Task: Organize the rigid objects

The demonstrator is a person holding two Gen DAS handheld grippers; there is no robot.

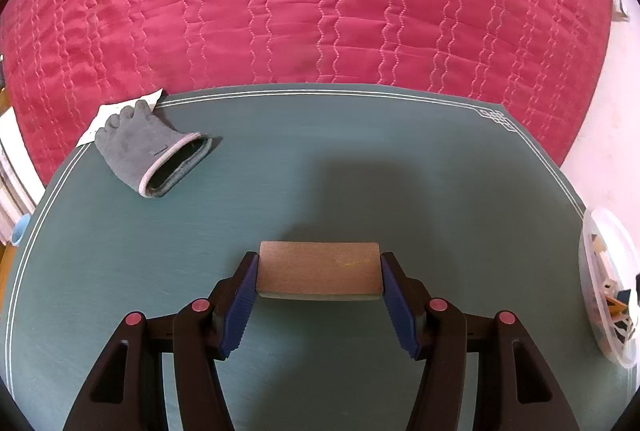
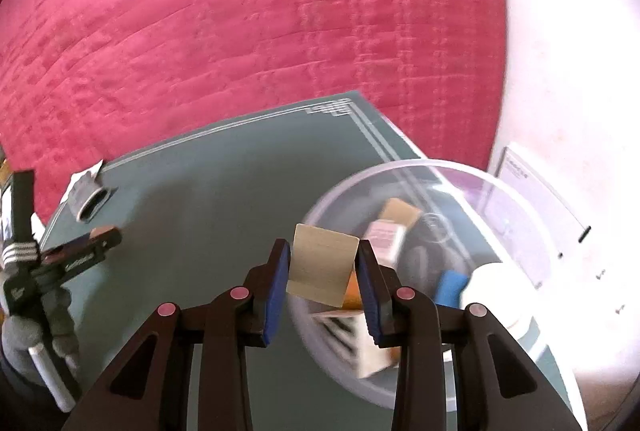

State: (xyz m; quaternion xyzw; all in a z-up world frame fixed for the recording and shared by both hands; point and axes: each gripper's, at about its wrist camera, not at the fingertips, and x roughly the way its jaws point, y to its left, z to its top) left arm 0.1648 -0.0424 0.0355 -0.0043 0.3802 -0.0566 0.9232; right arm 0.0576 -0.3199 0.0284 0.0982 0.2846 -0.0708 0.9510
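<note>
Wooden block (image 1: 318, 273) sits clamped between my left gripper (image 1: 318, 295) pads, lifted above the teal mat (image 1: 280, 191). My right gripper (image 2: 323, 271) pinches a pale flat block (image 2: 323, 265), tilted, right over the clear plastic tub (image 2: 460, 175) just ahead of its fingertips. Several blocks already lie inside the tub, so I judge the sorting well advanced: these two pieces are left to drop in. Far ahead-left of my left fingers, a grey glove (image 1: 152, 151) lies on the mat's corner.
</note>
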